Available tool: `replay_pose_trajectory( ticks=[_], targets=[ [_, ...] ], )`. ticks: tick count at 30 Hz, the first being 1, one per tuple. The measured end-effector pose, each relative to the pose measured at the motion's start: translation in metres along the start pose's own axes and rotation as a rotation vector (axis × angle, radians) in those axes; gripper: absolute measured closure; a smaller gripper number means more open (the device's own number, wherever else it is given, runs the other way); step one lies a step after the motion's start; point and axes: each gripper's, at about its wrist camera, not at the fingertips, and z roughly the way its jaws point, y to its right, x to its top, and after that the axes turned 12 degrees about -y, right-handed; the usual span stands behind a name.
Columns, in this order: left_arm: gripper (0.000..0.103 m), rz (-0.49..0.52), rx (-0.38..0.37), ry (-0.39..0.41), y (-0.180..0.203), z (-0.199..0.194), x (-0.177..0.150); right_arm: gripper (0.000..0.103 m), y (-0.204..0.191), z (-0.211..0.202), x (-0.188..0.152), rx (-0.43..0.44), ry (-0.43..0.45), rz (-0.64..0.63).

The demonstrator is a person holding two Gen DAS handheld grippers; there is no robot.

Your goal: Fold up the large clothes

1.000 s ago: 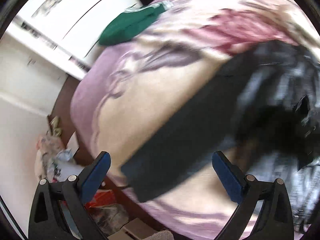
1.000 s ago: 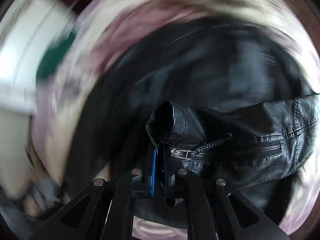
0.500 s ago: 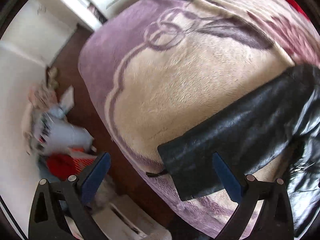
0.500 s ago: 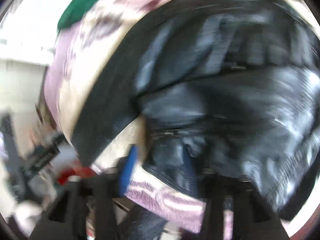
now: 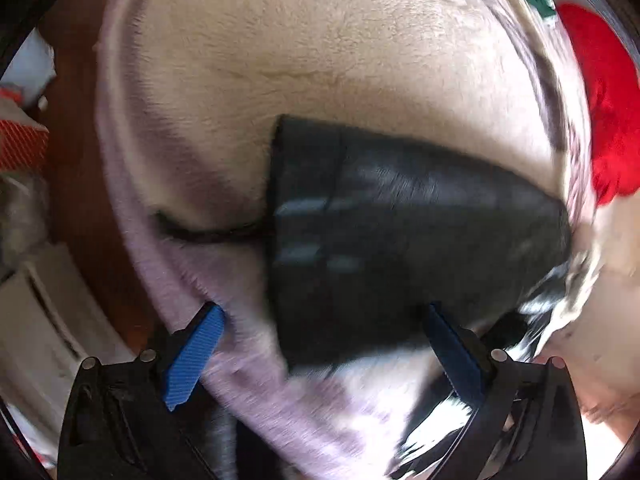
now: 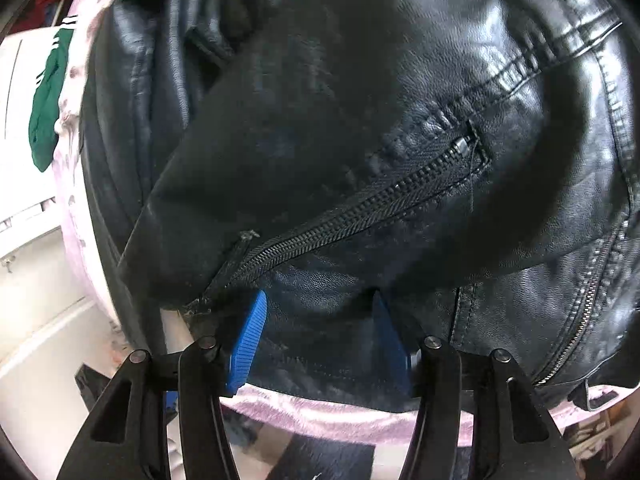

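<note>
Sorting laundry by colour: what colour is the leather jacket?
Black; the jacket shows best in the right wrist view.

Plush blanket and stray clothes fill the bedroom scene

A cream-and-lilac fleece blanket (image 5: 328,52) spans the frame's centre; a red garment (image 5: 608,112) lies at its right edge, a green garment (image 6: 48,104) with white stripes at upper left, and white furniture (image 6: 36,248) stands lower left.

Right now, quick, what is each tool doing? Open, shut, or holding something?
Left tool: open, holding nothing, above the black leather jacket's sleeve.
Right tool: open, holding nothing, at the black leather jacket's hem.
</note>
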Motion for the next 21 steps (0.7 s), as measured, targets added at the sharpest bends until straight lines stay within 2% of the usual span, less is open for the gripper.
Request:
replay_pose_trajectory(
  ticks=[2, 4, 5, 6, 7, 9, 13, 15, 17, 19, 21],
  targets=[
    [0.013, -0.004, 0.055, 0.051, 0.009, -0.001, 0.005, 0.045, -0.002, -0.001, -0.013, 0.015, 0.019, -0.009],
    [0.048, 0.011, 0.148, 0.116, 0.022, -0.008, 0.003, 0.045, 0.012, -0.013, -0.031, 0.038, 0.064, 0.019],
    [0.058, 0.029, 0.206, 0.161, 0.029, -0.015, -0.002, 0.045, 0.016, -0.020, -0.039, 0.041, 0.088, 0.035],
    [0.078, 0.056, 0.271, 0.203, 0.037, -0.022, -0.007, 0.045, 0.022, -0.026, -0.044, 0.038, 0.114, 0.048],
    [0.087, 0.077, 0.296, 0.231, 0.042, -0.030, -0.011, 0.045, 0.029, -0.033, -0.052, 0.031, 0.145, 0.059],
    [0.093, 0.102, 0.308, 0.276, 0.049, -0.046, -0.016, 0.045, 0.033, -0.046, -0.056, 0.026, 0.206, 0.062],
    [0.095, 0.178, 0.332, 0.381, 0.083, -0.083, -0.024, 0.045, 0.036, -0.047, -0.053, 0.039, 0.279, -0.007],
    [0.096, 0.227, 0.357, 0.450, 0.106, -0.103, -0.034, 0.045, 0.034, -0.037, -0.042, 0.057, 0.263, -0.024],
    [0.096, 0.280, 0.388, 0.518, 0.128, -0.118, -0.040, 0.044, 0.031, -0.002, -0.031, 0.036, 0.120, -0.054],
    [0.097, 0.351, 0.406, 0.578, 0.152, -0.134, -0.053, 0.044, 0.028, -0.001, -0.034, -0.026, 0.115, -0.099],
    [0.097, 0.434, 0.416, 0.631, 0.181, -0.144, -0.073, 0.045, 0.033, -0.004, -0.051, 0.010, 0.117, -0.122]
  ],
)
